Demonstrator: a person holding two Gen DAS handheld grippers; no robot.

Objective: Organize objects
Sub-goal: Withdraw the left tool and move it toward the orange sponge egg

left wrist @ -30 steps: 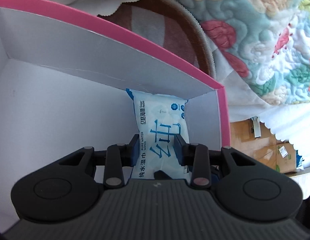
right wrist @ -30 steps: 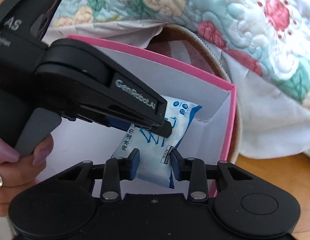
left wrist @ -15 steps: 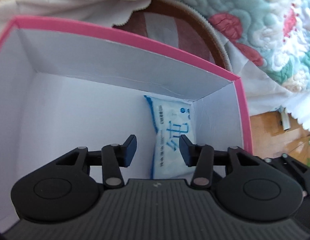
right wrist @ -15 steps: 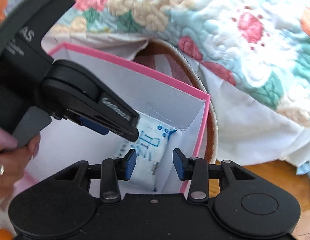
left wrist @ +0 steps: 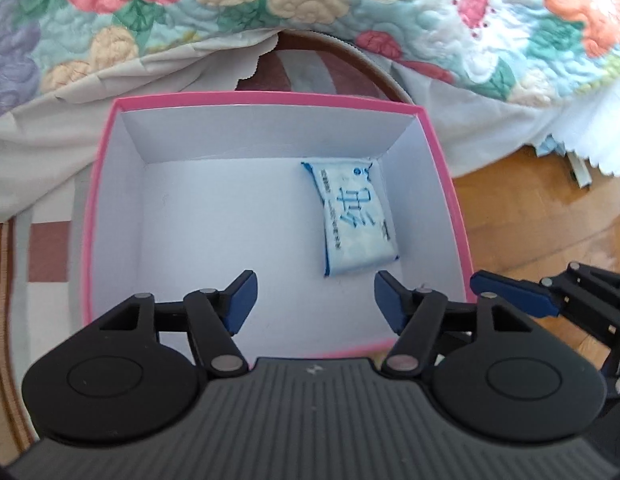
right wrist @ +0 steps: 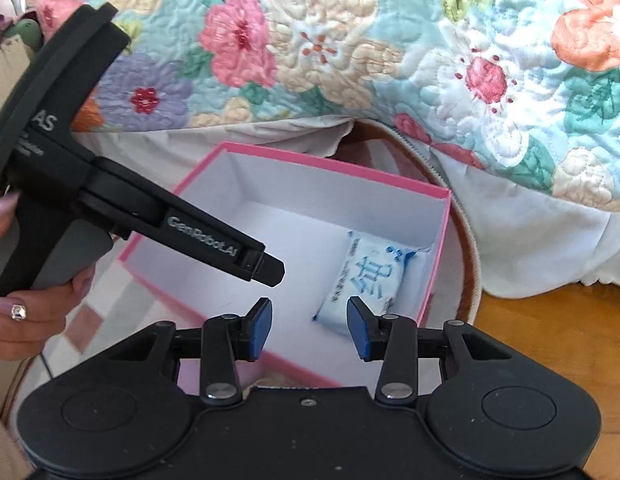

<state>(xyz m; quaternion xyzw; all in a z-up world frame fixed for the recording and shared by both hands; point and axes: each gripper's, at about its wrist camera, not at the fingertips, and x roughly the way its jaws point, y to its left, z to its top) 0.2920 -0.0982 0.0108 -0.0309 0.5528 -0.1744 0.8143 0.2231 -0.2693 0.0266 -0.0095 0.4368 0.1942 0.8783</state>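
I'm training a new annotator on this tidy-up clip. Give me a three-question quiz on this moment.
1. True or false: the wet wipes pack lies flat on the floor of the pink box.
2. Which corner of the box, as the left wrist view shows it, is the pack nearest? A) far right B) far left C) near left
3. Fill in: nothing is between the pads of the left gripper, whose jaws are opening, or of the right gripper; the box sits on a round ____ beside the floral quilt.

Key: 1 true; 2 A; 3 rug.
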